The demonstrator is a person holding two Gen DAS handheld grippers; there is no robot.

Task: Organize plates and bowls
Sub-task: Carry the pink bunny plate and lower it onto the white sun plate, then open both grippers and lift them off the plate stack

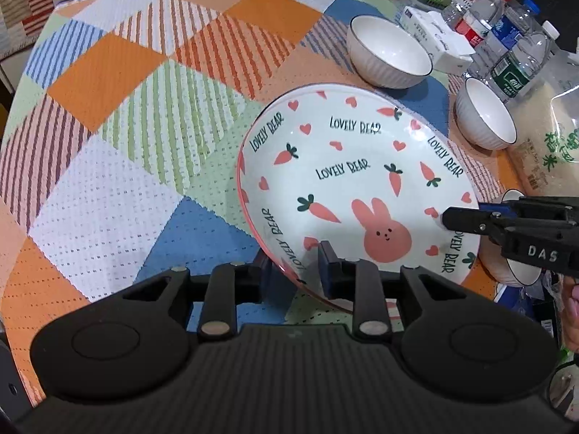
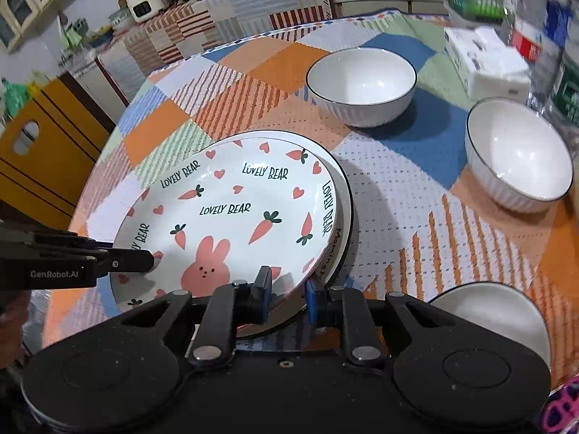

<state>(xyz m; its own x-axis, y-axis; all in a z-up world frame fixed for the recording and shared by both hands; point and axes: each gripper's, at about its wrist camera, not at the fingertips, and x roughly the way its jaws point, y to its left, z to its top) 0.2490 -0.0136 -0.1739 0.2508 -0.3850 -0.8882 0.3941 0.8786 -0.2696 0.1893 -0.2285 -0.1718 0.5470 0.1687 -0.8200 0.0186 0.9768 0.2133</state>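
Right wrist view: both claws grip one plate.
The left claw (image 1: 295,271) and right claw (image 2: 286,291) pinch opposite rims of the rabbit plate (image 2: 231,213), tilted over another plate (image 2: 345,195) on the worktop (image 2: 416,217).

- Left gripper (image 1: 295,271): matte black body, ribbed top plate, two round discs flanking it.
- Silver rivets cap its black linkage bars; blue pads tip the fingers (image 1: 331,271).
- Right gripper (image 2: 286,291): same black build, dusty discs, silver pivots, blue pads.
- White lettering on the side: "GenRobot.AI" on the left unit, "DAS" on the right.
- Pink patterned sleeve (image 2: 562,410) at the corner.
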